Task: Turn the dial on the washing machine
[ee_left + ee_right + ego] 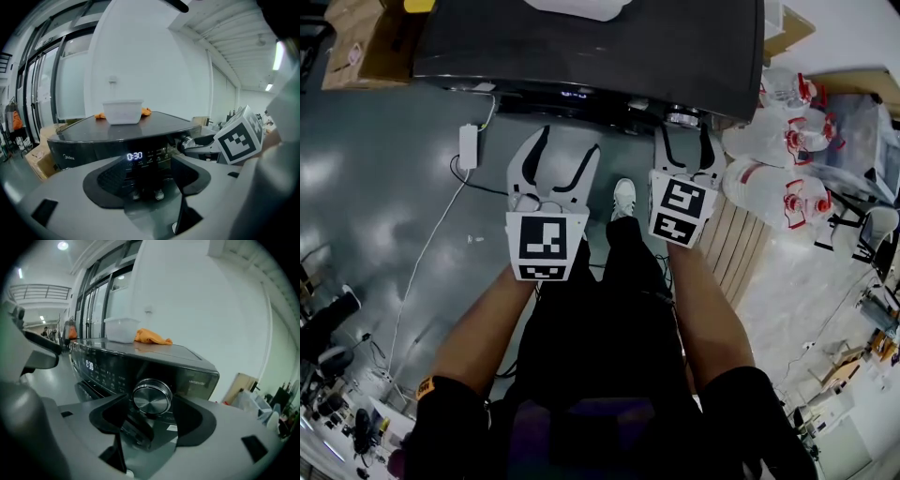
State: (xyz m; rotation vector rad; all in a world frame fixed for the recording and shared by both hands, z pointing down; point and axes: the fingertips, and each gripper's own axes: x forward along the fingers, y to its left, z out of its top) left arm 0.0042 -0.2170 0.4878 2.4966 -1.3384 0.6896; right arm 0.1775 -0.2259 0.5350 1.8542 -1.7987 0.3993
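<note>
dial (pixel 151 398) sat at right end of washing machine (pixel 581 47) front. my right gripper (pixel 684 141) straddled it, jaws spread wide either side of rim, no squeeze evident; lined up so closing would clamp knob for twist. left gripper (pixel 567 152) released, empty, held facing display (pixel 134 156), probably just kept clear of work.
</note>
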